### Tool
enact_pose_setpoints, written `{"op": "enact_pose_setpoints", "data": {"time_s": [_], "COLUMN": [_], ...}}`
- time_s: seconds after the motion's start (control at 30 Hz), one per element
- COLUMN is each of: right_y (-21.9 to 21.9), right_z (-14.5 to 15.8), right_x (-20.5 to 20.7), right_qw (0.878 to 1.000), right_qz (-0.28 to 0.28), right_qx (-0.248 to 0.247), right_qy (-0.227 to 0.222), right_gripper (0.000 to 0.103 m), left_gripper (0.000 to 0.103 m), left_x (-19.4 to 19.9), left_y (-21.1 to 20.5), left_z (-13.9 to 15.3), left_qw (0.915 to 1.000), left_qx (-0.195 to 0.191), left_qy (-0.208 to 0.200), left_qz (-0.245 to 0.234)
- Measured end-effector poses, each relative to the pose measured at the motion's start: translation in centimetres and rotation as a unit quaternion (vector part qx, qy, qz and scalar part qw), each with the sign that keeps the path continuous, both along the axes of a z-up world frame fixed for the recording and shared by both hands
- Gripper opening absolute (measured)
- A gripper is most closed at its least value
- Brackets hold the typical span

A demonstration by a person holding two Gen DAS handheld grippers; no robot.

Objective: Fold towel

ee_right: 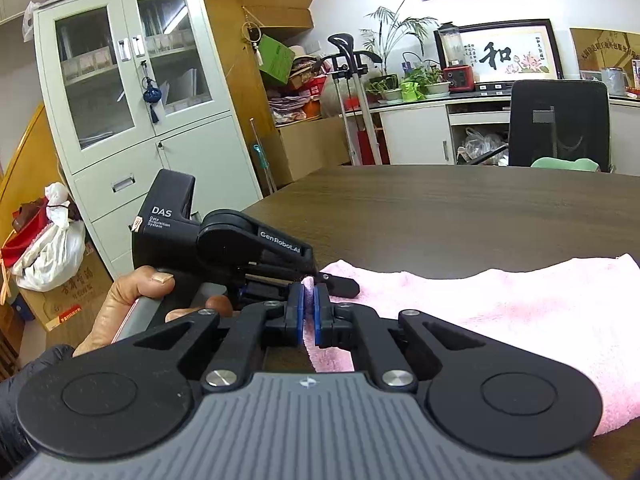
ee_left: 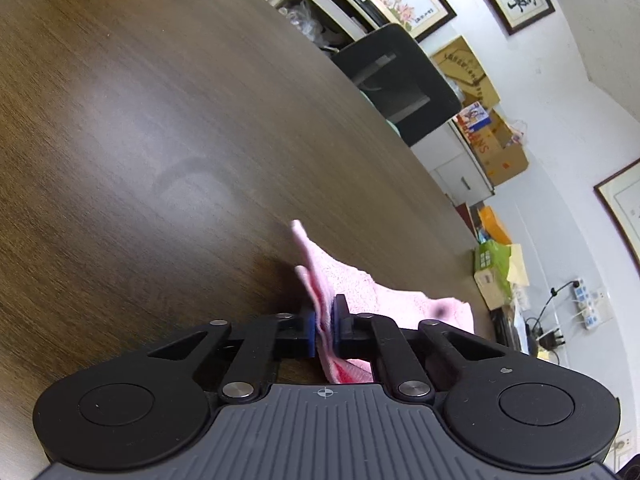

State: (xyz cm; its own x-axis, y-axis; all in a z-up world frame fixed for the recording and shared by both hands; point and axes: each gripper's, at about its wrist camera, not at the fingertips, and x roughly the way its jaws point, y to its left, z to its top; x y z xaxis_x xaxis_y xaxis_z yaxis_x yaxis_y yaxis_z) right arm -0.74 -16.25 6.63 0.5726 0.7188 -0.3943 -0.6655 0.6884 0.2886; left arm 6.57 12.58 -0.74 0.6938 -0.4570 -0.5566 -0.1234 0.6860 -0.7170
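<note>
The pink towel (ee_right: 500,312) lies on the dark wooden table (ee_right: 460,216) and spreads to the right in the right wrist view. My right gripper (ee_right: 307,316) is shut on the towel's left edge. My left gripper (ee_left: 324,328) is shut on a doubled edge of the towel (ee_left: 360,288), which shows a red stripe. The left gripper also shows in the right wrist view (ee_right: 320,278), held by a hand just behind my right gripper at the same end of the towel.
A black office chair (ee_right: 560,124) stands at the table's far side, also in the left wrist view (ee_left: 400,80). A white cabinet (ee_right: 140,100) stands at the left. Counters with plants and boxes line the wall. Bare tabletop (ee_left: 140,140) lies beyond the towel.
</note>
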Motion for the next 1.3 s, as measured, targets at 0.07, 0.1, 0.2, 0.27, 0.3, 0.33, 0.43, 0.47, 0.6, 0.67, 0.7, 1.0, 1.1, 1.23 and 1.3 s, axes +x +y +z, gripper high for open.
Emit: {"op": "enact_pose_setpoints", "data": {"time_s": [0.07, 0.1, 0.2, 0.27, 0.3, 0.33, 0.43, 0.47, 0.6, 0.67, 0.7, 1.0, 1.1, 1.23, 1.3], "right_y": [-0.6, -1.1, -2.8, -4.4, -5.9, -6.7, -10.1, -11.2, -15.2, -16.2, -16.7, -18.9, -19.1, -19.6, -19.9], "right_z": [0.2, 0.3, 0.5, 0.8, 1.1, 1.2, 1.8, 1.9, 1.6, 1.1, 0.8, -1.6, -2.1, -3.3, -3.8], "right_x": [-0.1, -0.1, 0.0, 0.2, 0.3, 0.3, 0.2, 0.1, 0.3, 0.7, 1.0, 3.0, 3.2, 3.7, 3.9], "right_qw": [1.000, 1.000, 0.999, 0.998, 0.997, 0.996, 0.992, 0.990, 0.984, 0.982, 0.981, 0.968, 0.965, 0.958, 0.956], "right_qz": [-0.005, -0.009, -0.025, -0.038, -0.052, -0.059, -0.091, -0.102, -0.138, -0.154, -0.164, -0.232, -0.247, -0.266, -0.268], "right_qx": [0.006, 0.010, 0.027, 0.042, 0.053, 0.059, 0.086, 0.093, 0.110, 0.108, 0.105, 0.082, 0.068, 0.047, 0.046], "right_qy": [-0.004, -0.005, -0.008, -0.008, -0.011, -0.013, -0.023, -0.026, -0.022, -0.013, -0.006, 0.051, 0.060, 0.095, 0.111], "right_gripper": [0.005, 0.005, 0.005, 0.005, 0.005, 0.005, 0.005, 0.005, 0.005, 0.005, 0.005, 0.005, 0.005, 0.006, 0.007], "left_gripper": [0.005, 0.005, 0.005, 0.005, 0.005, 0.005, 0.006, 0.006, 0.006, 0.006, 0.006, 0.008, 0.010, 0.029, 0.036], "left_x": [0.0, 0.1, 1.1, 1.8, 2.2, 2.5, 4.0, 4.6, 6.8, 7.7, 8.0, 8.2, 7.6, 7.0, 6.9], "left_y": [-0.6, -1.0, -2.8, -4.3, -5.6, -6.4, -10.8, -12.2, -18.3, -21.0, -22.0, -29.1, -30.2, -31.0, -30.2], "left_z": [1.1, 1.6, 3.9, 5.4, 6.4, 7.0, 9.2, 9.9, 10.6, 10.2, 10.0, 7.1, 7.1, 7.6, 8.3], "left_qw": [0.9999, 0.9997, 0.9990, 0.9981, 0.9972, 0.9963, 0.9914, 0.9894, 0.9801, 0.9745, 0.9718, 0.9382, 0.9253, 0.9147, 0.9218], "left_qx": [0.001, 0.002, 0.010, 0.022, 0.031, 0.038, 0.073, 0.083, 0.131, 0.159, 0.172, 0.264, 0.289, 0.308, 0.288], "left_qy": [-0.016, -0.023, -0.040, -0.049, -0.056, -0.061, -0.078, -0.082, -0.085, -0.082, -0.080, -0.094, -0.115, -0.146, -0.159], "left_qz": [0.000, -0.002, -0.017, -0.029, -0.039, -0.046, -0.076, -0.087, -0.123, -0.135, -0.140, -0.203, -0.216, -0.217, -0.205]}}
